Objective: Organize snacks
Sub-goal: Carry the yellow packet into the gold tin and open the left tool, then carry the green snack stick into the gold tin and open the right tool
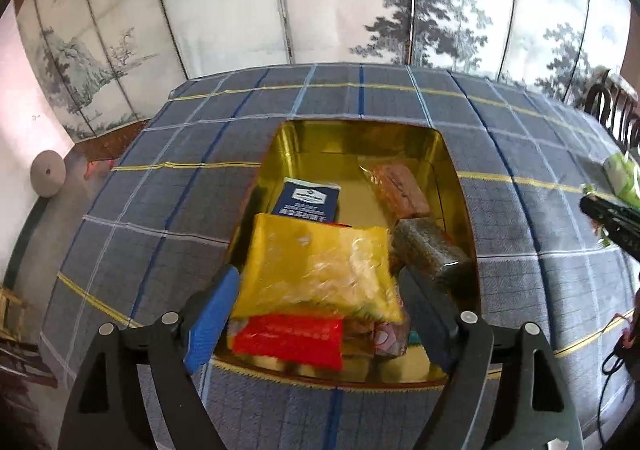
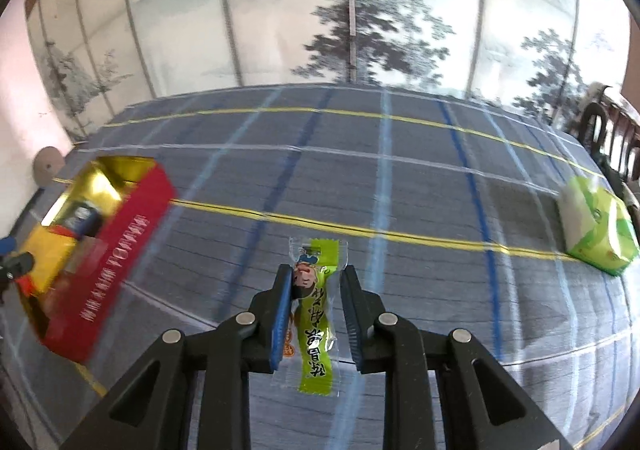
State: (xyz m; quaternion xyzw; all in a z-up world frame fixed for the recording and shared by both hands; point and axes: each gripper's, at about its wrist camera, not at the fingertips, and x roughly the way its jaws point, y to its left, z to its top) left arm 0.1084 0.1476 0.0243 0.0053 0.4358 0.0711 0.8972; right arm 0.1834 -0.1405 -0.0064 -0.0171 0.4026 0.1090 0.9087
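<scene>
Right wrist view: right claw (image 2: 316, 282), angled downward, grips green snack stick (image 2: 316, 330).

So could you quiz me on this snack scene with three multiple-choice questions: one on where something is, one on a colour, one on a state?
1. Where does the green tissue pack lie?
A. on the plaid tablecloth
B. inside the tin
C. on the floor

2. What colour is the outer wall of the snack tin?
A. blue
B. red
C. white

3. What is the right hand-held gripper doing?
A. standing wide open and empty
B. pressing on the tin's rim
C. holding a green candy stick

Answers:
1 A: it sits on the cloth, far from the tin.
2 B: its lettered side is red, with a gold lining.
3 C: the wrapper hangs between its pads, off the cloth.
</scene>
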